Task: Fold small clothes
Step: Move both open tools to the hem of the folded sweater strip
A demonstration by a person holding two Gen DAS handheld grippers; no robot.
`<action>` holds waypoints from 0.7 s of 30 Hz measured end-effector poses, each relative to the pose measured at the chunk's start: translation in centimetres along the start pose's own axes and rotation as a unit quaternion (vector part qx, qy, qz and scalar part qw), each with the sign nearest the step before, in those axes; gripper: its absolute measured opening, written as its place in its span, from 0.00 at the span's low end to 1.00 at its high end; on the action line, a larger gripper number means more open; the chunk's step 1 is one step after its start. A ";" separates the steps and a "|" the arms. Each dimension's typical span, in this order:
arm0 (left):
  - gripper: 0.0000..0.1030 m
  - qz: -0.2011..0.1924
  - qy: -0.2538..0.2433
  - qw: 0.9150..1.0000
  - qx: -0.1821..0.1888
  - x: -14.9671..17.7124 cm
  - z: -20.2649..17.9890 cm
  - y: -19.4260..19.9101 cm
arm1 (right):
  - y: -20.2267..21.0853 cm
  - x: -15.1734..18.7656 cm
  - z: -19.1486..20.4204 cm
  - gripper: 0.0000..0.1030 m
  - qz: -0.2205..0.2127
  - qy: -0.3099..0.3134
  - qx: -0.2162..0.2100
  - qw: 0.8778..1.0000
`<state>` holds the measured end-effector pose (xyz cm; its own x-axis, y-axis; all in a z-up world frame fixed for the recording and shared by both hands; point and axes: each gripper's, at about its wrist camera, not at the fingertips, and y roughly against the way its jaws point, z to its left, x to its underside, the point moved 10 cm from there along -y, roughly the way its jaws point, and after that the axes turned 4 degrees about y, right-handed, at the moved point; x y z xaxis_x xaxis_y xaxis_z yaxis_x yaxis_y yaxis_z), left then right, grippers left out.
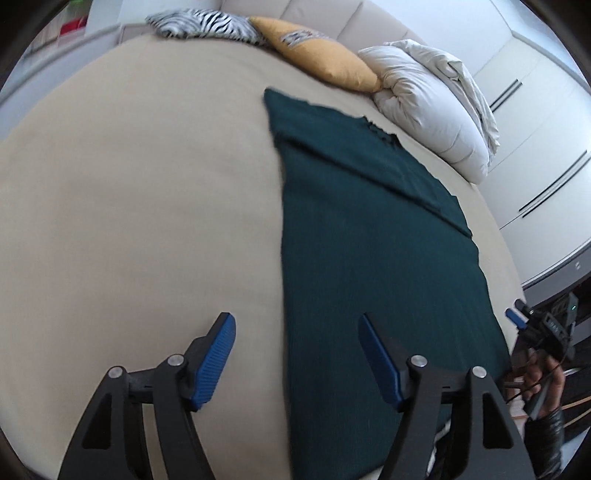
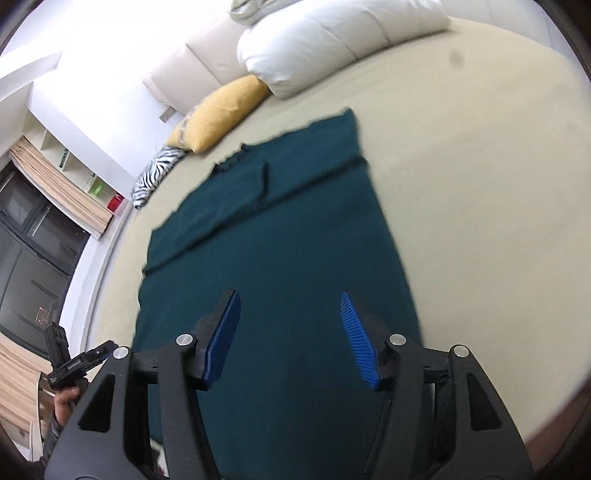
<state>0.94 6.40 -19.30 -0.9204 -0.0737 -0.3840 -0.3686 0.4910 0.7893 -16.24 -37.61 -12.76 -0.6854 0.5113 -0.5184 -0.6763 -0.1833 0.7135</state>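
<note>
Beige bed [image 1: 129,203] carries the dark green garment [image 1: 369,258], lying flat ahead of both grippers. Left gripper [image 1: 297,356] and right gripper [image 2: 290,334] hover spread, holding nothing. Pinching one layer only would likely drag the fold askew.

We are looking at a bed [image 1: 129,184] covered in a beige sheet, filling most of both views. A dark teal garment [image 1: 369,258] is lying flat on it, running from the lower centre toward the upper middle of the left wrist frame, with a fold line crossing its far part. Along the top edge, a zebra-print cushion [image 1: 199,24], a yellow cushion [image 1: 314,59] and a bunched white duvet [image 1: 424,107] are resting on the sheet, side by side.
</note>
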 end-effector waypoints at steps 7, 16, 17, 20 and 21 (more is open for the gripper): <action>0.69 0.042 0.023 0.998 0.034 5.6 -0.1 0.7 | 3.4 5.8 -4.0 0.54 0.013 -0.065 -0.029 0.997; 0.58 0.092 0.070 0.990 0.076 7.0 -0.1 0.3 | 5.5 8.1 -5.5 0.54 0.026 -0.081 -0.049 0.995; 0.58 0.096 0.074 0.989 0.079 7.1 -0.2 0.2 | 5.6 8.2 -5.6 0.54 0.027 -0.085 -0.052 0.995; 0.58 0.105 0.085 0.987 0.086 7.4 -0.3 0.2 | 5.9 8.5 -6.1 0.54 0.030 -0.093 -0.057 0.994; 0.58 0.107 0.090 0.986 0.088 7.6 -0.4 0.3 | 6.1 8.7 -6.2 0.54 0.031 -0.094 -0.056 0.994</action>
<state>-6.16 5.62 -21.82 -0.9887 -0.0968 -0.1141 -0.1496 0.6541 0.7414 -27.96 -39.51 -15.85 -0.6715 0.6417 -0.3705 -0.6676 -0.3070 0.6783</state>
